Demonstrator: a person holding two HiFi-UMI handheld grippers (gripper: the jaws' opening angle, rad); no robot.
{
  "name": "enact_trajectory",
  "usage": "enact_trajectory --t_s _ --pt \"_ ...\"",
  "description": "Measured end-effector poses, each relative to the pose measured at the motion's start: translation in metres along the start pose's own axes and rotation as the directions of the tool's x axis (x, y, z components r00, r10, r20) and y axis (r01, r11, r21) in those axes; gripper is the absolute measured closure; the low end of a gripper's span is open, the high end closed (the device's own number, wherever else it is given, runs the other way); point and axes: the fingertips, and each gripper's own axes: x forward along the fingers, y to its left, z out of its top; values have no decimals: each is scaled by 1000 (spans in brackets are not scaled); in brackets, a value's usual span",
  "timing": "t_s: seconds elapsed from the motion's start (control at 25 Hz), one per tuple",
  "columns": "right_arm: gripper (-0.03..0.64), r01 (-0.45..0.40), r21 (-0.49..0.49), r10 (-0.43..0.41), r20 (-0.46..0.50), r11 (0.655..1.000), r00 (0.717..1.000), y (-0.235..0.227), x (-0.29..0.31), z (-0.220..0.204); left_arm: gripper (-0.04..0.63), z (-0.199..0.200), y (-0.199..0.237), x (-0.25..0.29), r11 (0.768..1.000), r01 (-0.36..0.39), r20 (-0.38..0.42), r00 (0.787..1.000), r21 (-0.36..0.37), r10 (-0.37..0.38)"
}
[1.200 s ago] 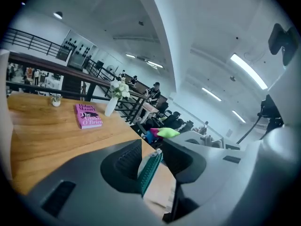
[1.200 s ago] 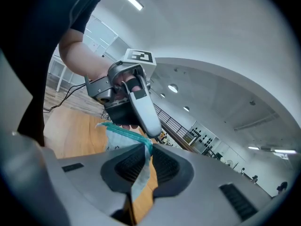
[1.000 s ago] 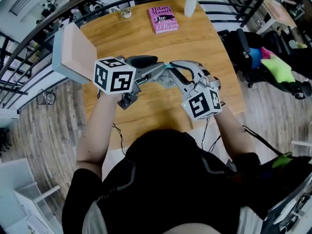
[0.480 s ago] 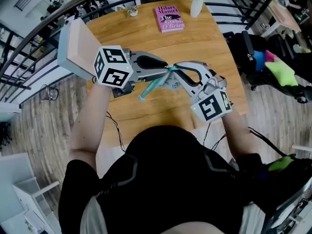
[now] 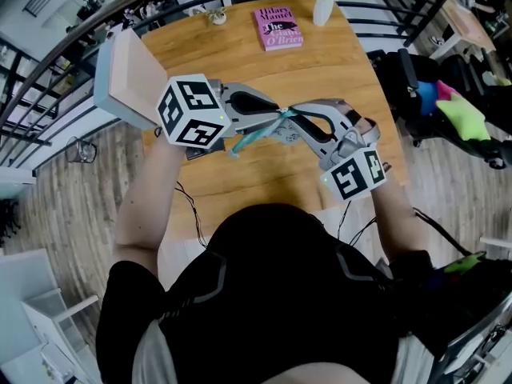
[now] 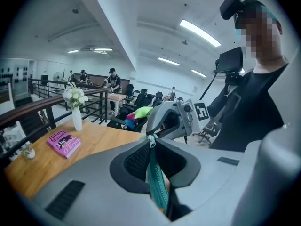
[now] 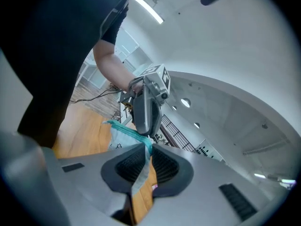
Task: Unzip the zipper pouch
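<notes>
We read text on one thing only: the pink book [image 5: 278, 28] on the wooden table [image 5: 240, 62]. The cover says "Hilary Mantel" at the top, then "The Giant, O'Brien" below. It is the same book in the left gripper view [image 6: 63, 144], where the author line is legible and the title is less clear. The cubes [image 5: 192, 112] on the left gripper [image 5: 272, 117] and right gripper [image 5: 294, 118] carry black-and-white square code markers, which are patterns, not letters.
</notes>
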Motion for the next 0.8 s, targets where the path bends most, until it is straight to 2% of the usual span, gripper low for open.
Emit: enact_trajectory --t_s 0.12,0.28,0.48,0.6,0.68,0.8 --pt "568 -1 -41 0 -12 999 1000 5 2 -7 541 -6 2 5 999 -38 -19 999 -23 38" --pt "569 -19 -76 19 -8 997 1000 11 4 -8 543 -14 2 5 998 -34 -4 999 -58 33" --pt "572 -39 -101 37 -18 994 999 15 7 -13 545 -22 2 1 996 -76 -24 997 -40 75" --pt "575 -7 -50 4 -57 999 998 -1 -6 -36 556 -39 3 -12 994 -95 -59 994 -48 92" --pt "575 11 -17 -12 -72 1000 997 -11 -14 -44 566 -48 4 -22 992 -97 -42 995 -78 94" --pt "575 16 -12 -16 -68 1000 998 -12 -12 -45 566 -56 6 -26 990 -109 -34 994 -86 107"
